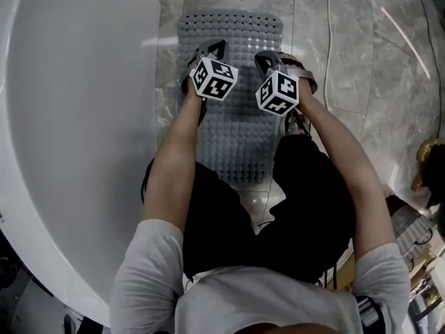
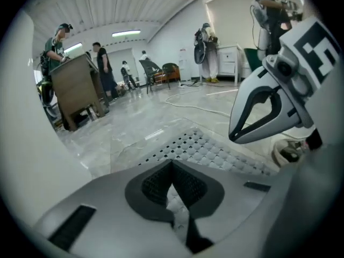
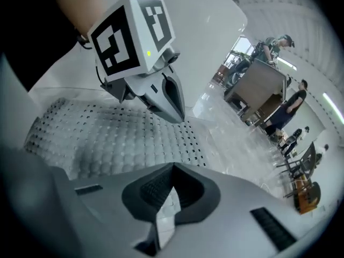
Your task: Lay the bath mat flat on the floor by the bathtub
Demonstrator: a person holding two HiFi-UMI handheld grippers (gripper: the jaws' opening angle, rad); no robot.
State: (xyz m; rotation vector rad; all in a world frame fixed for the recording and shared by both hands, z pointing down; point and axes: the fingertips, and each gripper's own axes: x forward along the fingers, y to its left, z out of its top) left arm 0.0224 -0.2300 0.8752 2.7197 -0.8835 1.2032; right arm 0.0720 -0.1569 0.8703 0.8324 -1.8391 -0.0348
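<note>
Marble-floored room, white bathtub (image 1: 69, 117) curving along the left. Found the bath mat (image 1: 236, 127) spread flat on the floor (image 1: 348, 82) just beside the tub, long axis running straight away from the person, near end between the knees. Held both forearms out over its far half, side by side, tips pitched downward. Read the left gripper (image 1: 214, 46), the one nearer the tub, as fully closed on nothing; likewise the right gripper (image 1: 267, 58). Placed the mat directly beneath and ahead of both, apart from the jaws. Judged the laying essentially done, barring a last smoothing.
</note>
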